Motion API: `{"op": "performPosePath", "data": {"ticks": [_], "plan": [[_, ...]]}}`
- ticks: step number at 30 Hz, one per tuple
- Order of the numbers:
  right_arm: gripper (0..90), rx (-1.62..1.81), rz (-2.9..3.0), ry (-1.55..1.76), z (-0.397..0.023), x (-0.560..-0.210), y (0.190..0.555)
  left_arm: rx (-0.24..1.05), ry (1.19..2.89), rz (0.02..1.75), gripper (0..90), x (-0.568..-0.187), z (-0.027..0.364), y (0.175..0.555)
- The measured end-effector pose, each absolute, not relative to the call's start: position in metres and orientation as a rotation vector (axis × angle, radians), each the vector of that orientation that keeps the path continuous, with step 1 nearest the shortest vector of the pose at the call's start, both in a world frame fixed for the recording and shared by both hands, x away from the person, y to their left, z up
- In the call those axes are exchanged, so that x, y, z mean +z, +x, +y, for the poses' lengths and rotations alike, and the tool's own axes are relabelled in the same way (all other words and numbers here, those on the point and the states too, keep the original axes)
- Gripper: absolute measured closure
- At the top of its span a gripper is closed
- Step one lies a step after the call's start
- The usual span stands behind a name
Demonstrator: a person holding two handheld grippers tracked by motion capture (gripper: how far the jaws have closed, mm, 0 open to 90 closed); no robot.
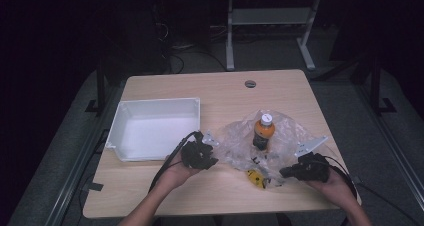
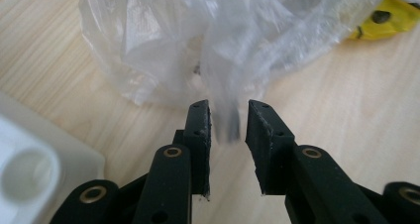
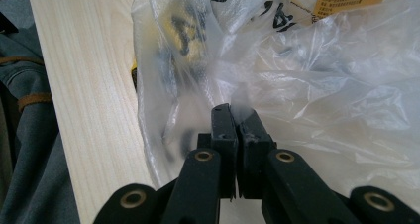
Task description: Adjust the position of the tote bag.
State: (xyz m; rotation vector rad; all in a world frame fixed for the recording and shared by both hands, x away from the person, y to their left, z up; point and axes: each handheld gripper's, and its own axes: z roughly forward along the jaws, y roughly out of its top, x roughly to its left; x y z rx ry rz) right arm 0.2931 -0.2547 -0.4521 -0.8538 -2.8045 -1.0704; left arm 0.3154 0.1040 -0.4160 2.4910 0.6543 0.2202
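At frame centre I see the clear plastic bag (image 1: 280, 136) on the table (image 1: 220, 93), an orange bottle (image 1: 263, 131) upright inside. My right gripper (image 3: 236, 116) pinches the bag's film; my left gripper (image 2: 229, 122) gapes around a fold.

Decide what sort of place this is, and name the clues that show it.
Probably a lab or workshop set up for recording handling tasks, not a home. A lone wooden table stands on grey carpet in a dark room, cables trail on the floor behind it, and another metal-legged bench stands beyond.
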Motion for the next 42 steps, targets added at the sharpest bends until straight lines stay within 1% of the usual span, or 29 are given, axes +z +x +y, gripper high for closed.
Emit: {"op": "performPosePath", "data": {"ticks": [6, 9, 12, 17, 22, 25, 31, 35, 42], "plan": [[86.1, -1.076, -2.807, -0.853, -0.254, -0.451, 0.293, 0.210, 2.475, 0.648, 69.9, -0.404, 0.116, 0.309], [85.8, -1.073, -2.813, -0.848, -0.253, -0.451, 0.293, 0.187, 2.465, 0.632, 68.5, -0.396, 0.117, 0.308], [85.3, -1.080, -2.812, -0.841, -0.252, -0.451, 0.292, 0.192, 2.444, 0.614, 68.3, -0.385, 0.118, 0.309], [84.2, -1.090, -2.808, -0.844, -0.252, -0.450, 0.292, 0.211, 2.400, 0.586, 68.3, -0.370, 0.111, 0.312], [82.4, -1.111, -2.806, -0.840, -0.253, -0.448, 0.292, 0.211, 2.375, 0.567, 68.1, -0.363, 0.099, 0.318], [78.2, -1.132, -2.803, -0.852, -0.255, -0.446, 0.291, 0.211, 2.366, 0.558, 67.4, -0.361, 0.091, 0.322], [62.7, -1.192, -2.769, -0.875, -0.265, -0.435, 0.293, 0.170, 2.337, 0.542, 64.4, -0.358, 0.078, 0.337], [58.2, -1.248, -2.774, -0.889, -0.274, -0.423, 0.296, 0.162, 2.306, 0.548, 60.8, -0.356, 0.068, 0.348], [51.1, -1.301, -2.807, -0.931, -0.281, -0.406, 0.316, 0.162, 2.307, 0.563, 55.2, -0.365, 0.051, 0.363]]}}
